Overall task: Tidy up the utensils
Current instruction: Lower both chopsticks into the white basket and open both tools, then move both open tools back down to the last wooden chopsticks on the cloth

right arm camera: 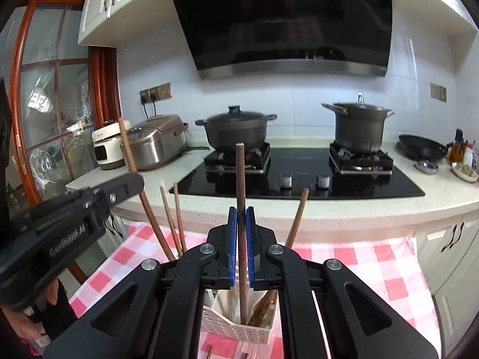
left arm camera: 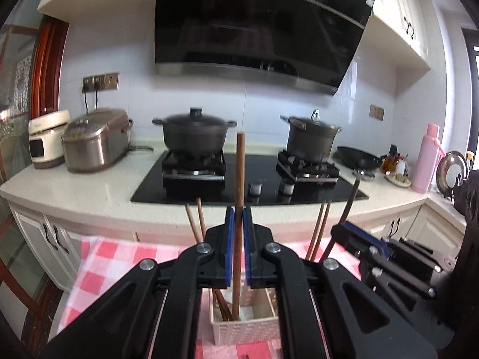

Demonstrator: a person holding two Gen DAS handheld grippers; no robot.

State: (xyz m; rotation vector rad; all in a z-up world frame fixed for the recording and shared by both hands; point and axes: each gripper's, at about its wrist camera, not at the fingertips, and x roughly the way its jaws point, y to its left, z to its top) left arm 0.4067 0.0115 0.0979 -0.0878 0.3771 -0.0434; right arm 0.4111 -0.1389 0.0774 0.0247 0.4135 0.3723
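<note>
In the left wrist view my left gripper (left arm camera: 238, 211) is shut on an upright brown wooden handle (left arm camera: 239, 167), whose lower end stands in a white perforated holder (left arm camera: 239, 327). Brown chopsticks (left arm camera: 194, 221) lean out of that holder. To the right, my right gripper (left arm camera: 344, 229) grips a dark stick (left arm camera: 351, 194). In the right wrist view my right gripper (right arm camera: 242, 209) is shut on a thin dark wooden stick (right arm camera: 240, 173) that reaches down into the holder (right arm camera: 233, 330). At the left of that view is my left gripper (right arm camera: 131, 182), with its wooden handle (right arm camera: 127, 146).
A red and white check cloth (right arm camera: 359, 266) covers the table under the holder. Beyond it runs a counter with a black hob (right arm camera: 299, 185), two lidded pots (right arm camera: 239, 128), rice cookers (right arm camera: 155, 143), a wok (right arm camera: 422, 146) and a pink flask (left arm camera: 426, 158). A hand (right arm camera: 27, 326) holds the left tool.
</note>
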